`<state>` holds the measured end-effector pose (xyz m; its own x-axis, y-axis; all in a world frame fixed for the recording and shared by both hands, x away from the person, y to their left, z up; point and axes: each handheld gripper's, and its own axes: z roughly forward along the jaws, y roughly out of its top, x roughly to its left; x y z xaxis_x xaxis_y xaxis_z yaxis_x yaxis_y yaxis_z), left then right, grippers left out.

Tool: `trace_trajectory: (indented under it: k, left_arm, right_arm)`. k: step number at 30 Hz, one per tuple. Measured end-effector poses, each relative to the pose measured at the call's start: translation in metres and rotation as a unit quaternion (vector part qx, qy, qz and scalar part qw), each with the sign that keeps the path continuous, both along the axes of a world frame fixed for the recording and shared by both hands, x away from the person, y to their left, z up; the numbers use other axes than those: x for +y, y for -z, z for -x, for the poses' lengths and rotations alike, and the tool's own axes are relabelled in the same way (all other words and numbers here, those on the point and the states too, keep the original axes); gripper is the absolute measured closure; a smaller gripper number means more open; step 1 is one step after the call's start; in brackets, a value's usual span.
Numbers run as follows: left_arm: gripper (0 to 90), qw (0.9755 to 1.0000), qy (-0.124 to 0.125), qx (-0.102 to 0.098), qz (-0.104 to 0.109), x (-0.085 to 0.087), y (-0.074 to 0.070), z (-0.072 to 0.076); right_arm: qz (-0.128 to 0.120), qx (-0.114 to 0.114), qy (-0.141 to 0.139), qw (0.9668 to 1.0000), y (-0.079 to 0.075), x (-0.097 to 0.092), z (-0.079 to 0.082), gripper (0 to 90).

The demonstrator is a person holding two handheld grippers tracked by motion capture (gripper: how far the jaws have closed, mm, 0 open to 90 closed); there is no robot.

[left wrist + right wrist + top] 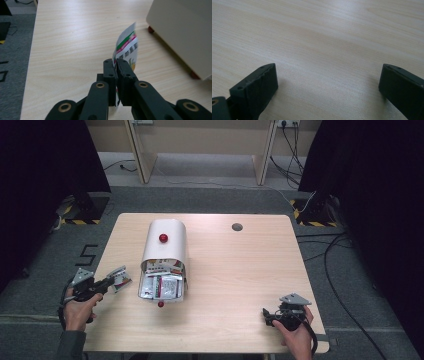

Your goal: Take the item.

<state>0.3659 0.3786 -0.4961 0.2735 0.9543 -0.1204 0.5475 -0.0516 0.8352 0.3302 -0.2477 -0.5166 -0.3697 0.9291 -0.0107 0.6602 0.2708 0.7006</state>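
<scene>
My left hand-held gripper (111,282) sits near the left edge of the surface (240,270), its jaws pressed together on a printed sachet (120,278); in the left gripper view the sachet (126,48) stands on edge between the pads, its white face with green and pink bands rising above them and clear of the wood. Just to the right of it stands the white bread box (164,257), lying lengthwise with its rounded lid rolled back, a red knob (163,238) on the top and a second red knob (160,304) at the near lip. The box's open front faces me and holds more sachets (161,285), some flat and some standing behind them. From the left gripper view the box wall (185,32) is close on the right, resting on small red feet (150,29), so it bounds that side of the held sachet, while the wood ahead and to the left lies open. My right hand-held gripper (270,315) rests at the near right corner, well apart from the box, with its jaws spread wide over bare wood in the right gripper view (327,87) and nothing between them. A dark round grommet (237,226) sits near the far edge.
</scene>
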Motion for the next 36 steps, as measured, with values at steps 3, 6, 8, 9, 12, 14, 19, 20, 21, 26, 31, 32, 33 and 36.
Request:
trace_trajectory:
  k: [3, 6, 8, 9, 12, 14, 19, 20, 21, 26, 31, 32, 33, 36]
  left_arm:
    - [86.1, 1.0, -0.005, -0.001, -0.003, -0.0013, 0.0017, -0.0008]
    - [86.0, 0.9999, -0.012, -0.001, -0.005, 0.0004, 0.0025, -0.001]
    - [85.7, 0.9998, -0.016, 0.002, -0.006, 0.0028, 0.0039, -0.0009]
    - [85.2, 0.9998, -0.017, 0.009, -0.004, 0.0045, 0.0051, -0.0008]
    - [84.1, 0.9998, -0.016, 0.012, -0.003, 0.0048, 0.0054, -0.0009]
    - [82.5, 0.9998, -0.013, 0.017, -0.006, 0.0047, 0.0057, -0.0007]
    - [75.3, 0.9995, -0.017, 0.023, -0.016, 0.0041, 0.0063, -0.0009]
    - [71.5, 0.9993, -0.012, 0.029, -0.023, 0.0043, 0.0064, -0.0008]
    - [70.0, 0.9993, -0.012, 0.029, -0.023, 0.0043, 0.0064, -0.0008]
    - [54.0, 0.9988, -0.022, 0.028, -0.034, 0.0053, 0.005, -0.0016]
    - [39.3, 0.9988, -0.032, 0.027, -0.026, 0.0067, 0.0019, -0.0018]
    - [36.4, 0.9986, -0.035, 0.031, -0.025, 0.0071, 0.0003, -0.002]
    - [33.8, 0.9986, -0.035, 0.031, -0.025, 0.0071, 0.0003, -0.002]
    - [27.4, 0.9985, -0.038, 0.033, -0.023, 0.0067, -0.0031, -0.0022]
  right_arm:
    - [0.0, 0.0, 0.0, 1.0, 0.0, 0.0, 0.0, 3.3]
    - [0.002, -0.001, 0.0, 1.0, -0.0001, 0.0001, 0.0002, 3.3]
    - [0.0, 0.0, 0.0, 1.0, -0.0001, 0.0001, 0.0001, 3.2]
    - [0.0, 0.0, 0.0, 1.0, 0.0, 0.0001, 0.0001, 3.2]
    - [0.002, -0.001, 0.0, 1.0, -0.0001, 0.0001, 0.0002, 3.4]
    - [0.0, 0.0, -0.001, 1.0, 0.0, 0.0001, 0.0, 3.3]
    - [0.0, 0.0, 0.0, 1.0, 0.0, 0.0001, 0.0001, 3.3]
    - [0.001, -0.001, -0.001, 1.0, 0.0, 0.0001, 0.0001, 3.4]
    - [0.002, -0.001, 0.0, 1.0, -0.0001, 0.0001, 0.0002, 3.3]
    - [0.002, -0.001, 0.0, 1.0, -0.0001, 0.0001, 0.0002, 3.3]
    - [0.001, -0.001, -0.001, 1.0, 0.0, 0.0001, 0.0001, 3.3]
    - [0.001, -0.001, 0.0, 1.0, 0.0, 0.0001, 0.0002, 3.3]
    - [0.001, -0.001, 0.0, 1.0, 0.0, 0.0001, 0.0002, 3.3]
    - [0.002, -0.001, -0.001, 1.0, -0.0001, 0.0001, 0.0002, 3.3]
